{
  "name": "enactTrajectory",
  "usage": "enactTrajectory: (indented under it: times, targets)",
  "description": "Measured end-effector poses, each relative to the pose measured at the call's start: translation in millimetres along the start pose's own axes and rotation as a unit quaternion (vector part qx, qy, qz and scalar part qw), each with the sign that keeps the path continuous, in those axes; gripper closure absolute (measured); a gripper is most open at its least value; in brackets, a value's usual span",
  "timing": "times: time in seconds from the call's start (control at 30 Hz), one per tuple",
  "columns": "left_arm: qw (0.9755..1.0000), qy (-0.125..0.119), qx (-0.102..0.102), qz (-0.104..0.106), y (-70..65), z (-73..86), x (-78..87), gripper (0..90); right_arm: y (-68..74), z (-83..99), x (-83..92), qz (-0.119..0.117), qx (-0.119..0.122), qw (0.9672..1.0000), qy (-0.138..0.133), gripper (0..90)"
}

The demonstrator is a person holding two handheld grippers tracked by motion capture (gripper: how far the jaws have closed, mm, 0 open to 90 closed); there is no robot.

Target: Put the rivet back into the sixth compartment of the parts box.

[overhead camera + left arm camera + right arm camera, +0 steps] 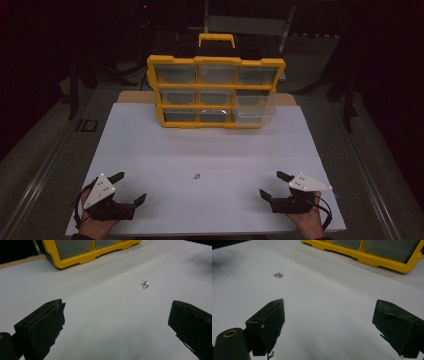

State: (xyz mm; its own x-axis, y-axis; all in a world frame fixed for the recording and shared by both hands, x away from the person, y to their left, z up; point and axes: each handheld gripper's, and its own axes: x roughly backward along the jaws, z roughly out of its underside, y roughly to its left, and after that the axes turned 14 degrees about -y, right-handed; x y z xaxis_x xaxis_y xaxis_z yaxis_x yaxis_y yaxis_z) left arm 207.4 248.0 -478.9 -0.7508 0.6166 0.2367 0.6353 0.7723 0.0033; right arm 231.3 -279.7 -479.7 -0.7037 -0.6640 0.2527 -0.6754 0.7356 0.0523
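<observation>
At the near edge of the white board [210,150], a matte, smooth sheet laid over a wooden table, the left gripper [131,187] and the right gripper [272,184] rest low in the person's hands. Each carries blocky black jaws with rough, chipped-looking pads and a pale grey three-cornered plate dotted with small markers. Both pairs of jaws stand wide apart with nothing between them.

Between the two grippers and a little farther out, a small cluster of shiny metal screws [196,175] lies on the bare board, apart from either gripper.

Well beyond the screws, at the far end of the board, stands a yellow plastic organizer case [216,92], upright, with a grid of clear, boxy drawers and a yellow carry handle [216,39] on top. Its lower right drawer [255,112] juts forward.
</observation>
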Motion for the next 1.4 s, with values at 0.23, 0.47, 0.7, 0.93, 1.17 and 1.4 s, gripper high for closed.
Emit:
enactTrajectory:
  times: [0.23,0.47,0.7,0.93,1.17,1.4]
  targets:
    - [1.0000,-0.002,-0.001,-0.006,0.6,-0.4,1.5,1.3,3.2,-8.4,-9.9,-0.017,-0.001,0.9998,0.009,11.4]
    - [1.0000,-0.001,-0.001,-0.007,0.5,0.1,0.3,1.3,7.6,-20.6,-20.0,-0.030,0.012,0.9994,0.013,11.4]
    - [0.9999,0.004,-0.003,-0.011,1.0,0.3,-0.3,1.3,14.7,-42.6,-42.9,-0.050,0.038,0.9978,0.019,11.4]
    - [0.9999,0.004,-0.005,-0.012,1.0,0.2,-0.5,1.3,25.2,-57.1,-69.2,-0.077,0.055,0.9952,0.026,11.4]
    - [0.9999,0.005,-0.004,-0.013,1.4,0.6,-0.8,1.3,36.1,-72.3,-97.9,-0.104,0.062,0.9922,0.030,11.5]
    - [0.9999,0.004,-0.003,-0.015,2.5,0.9,-0.3,1.3,44.7,-81.5,-129.1,-0.121,0.068,0.9894,0.042,11.5]
